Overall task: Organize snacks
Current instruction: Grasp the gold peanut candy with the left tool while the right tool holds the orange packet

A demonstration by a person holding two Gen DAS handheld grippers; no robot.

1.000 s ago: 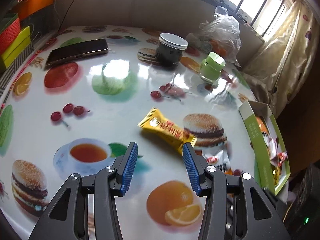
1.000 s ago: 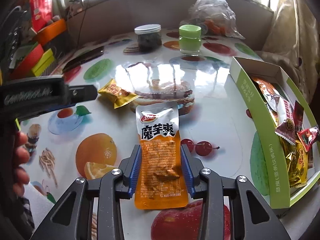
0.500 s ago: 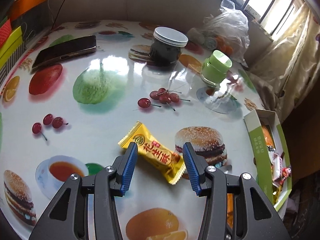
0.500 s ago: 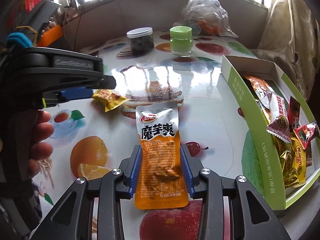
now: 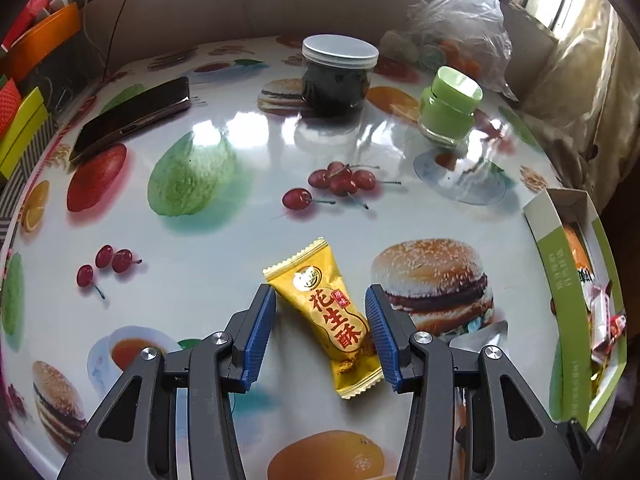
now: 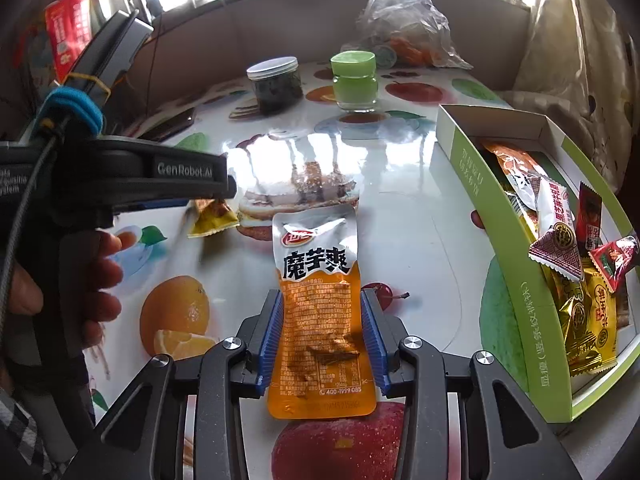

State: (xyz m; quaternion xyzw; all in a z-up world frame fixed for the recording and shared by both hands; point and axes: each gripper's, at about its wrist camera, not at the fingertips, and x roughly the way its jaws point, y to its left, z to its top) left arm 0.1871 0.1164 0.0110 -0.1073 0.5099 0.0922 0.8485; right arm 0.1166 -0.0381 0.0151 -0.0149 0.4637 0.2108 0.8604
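A yellow peanut-candy packet [image 5: 330,316] lies on the fruit-print table between the blue pads of my open left gripper [image 5: 320,332]; the pads stand either side of it with small gaps. In the right wrist view its end [image 6: 212,218] shows under the left gripper's body [image 6: 120,184]. My right gripper [image 6: 322,332] is shut on an orange and silver konjac snack pouch [image 6: 320,292], held above the table. The green and white snack box [image 6: 516,280] holding several wrapped snacks stands to the right; it also shows in the left wrist view [image 5: 560,280].
A dark jar with a white lid [image 5: 338,76], a green jar [image 5: 450,108], a phone [image 5: 132,118] and a plastic bag [image 5: 460,32] sit at the table's far side. Coloured boxes [image 5: 24,120] stand at the left edge.
My left gripper has moved forward over the yellow packet, which now lies between its pads. My right gripper keeps holding the pouch, shifted slightly toward the box.
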